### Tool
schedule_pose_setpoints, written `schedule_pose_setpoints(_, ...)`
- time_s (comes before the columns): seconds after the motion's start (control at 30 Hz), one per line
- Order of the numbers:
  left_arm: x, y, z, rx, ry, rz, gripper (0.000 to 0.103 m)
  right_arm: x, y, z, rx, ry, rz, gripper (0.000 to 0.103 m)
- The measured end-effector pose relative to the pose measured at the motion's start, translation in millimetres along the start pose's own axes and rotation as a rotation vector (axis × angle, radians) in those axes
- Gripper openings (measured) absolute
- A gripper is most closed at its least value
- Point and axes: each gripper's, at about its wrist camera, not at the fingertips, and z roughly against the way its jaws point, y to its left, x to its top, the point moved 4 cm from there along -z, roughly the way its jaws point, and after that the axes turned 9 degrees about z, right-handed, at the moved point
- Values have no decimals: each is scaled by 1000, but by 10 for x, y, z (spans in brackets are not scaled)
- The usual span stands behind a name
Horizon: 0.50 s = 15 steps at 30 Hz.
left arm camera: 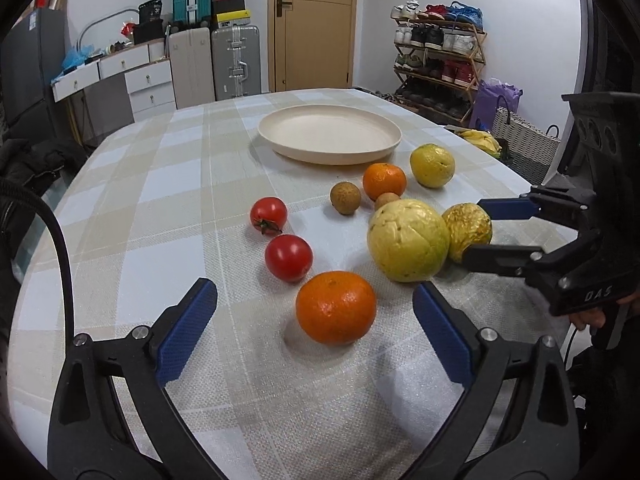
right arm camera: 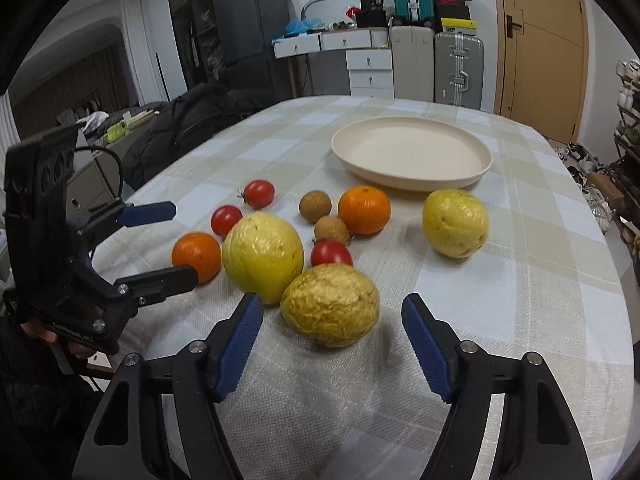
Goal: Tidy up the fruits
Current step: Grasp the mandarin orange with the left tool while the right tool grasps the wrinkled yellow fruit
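Lettering "DAS" on right gripper (left arm camera: pixel 472 232) body beside wrinkled fruit (left arm camera: pixel 468 232).

Loose fruits (left arm camera: pixel 336 307) beside empty plate (left arm camera: pixel 329 134)

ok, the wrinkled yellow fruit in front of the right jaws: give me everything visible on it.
The wrinkled yellow fruit is oval, dull golden-yellow with brownish shrivelled creases, skin looking leathery. It lies on its side on the checked tablecloth, between the open fingers of the right gripper, pads not touching it. The smooth yellow-green fruit sits close beside it, contact unclear. A tomato sits just behind.
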Motion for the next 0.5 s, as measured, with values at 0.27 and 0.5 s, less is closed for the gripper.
schedule_pose_setpoints(0.27,-29,-31,-109,-54,55,12,72,-42,-8,-73,25,15,-17,66)
schedule_pose_setpoints(0.5,-65,-84,-156,-74,85,7,39,-35,-9,-93,29,16,-23,60)
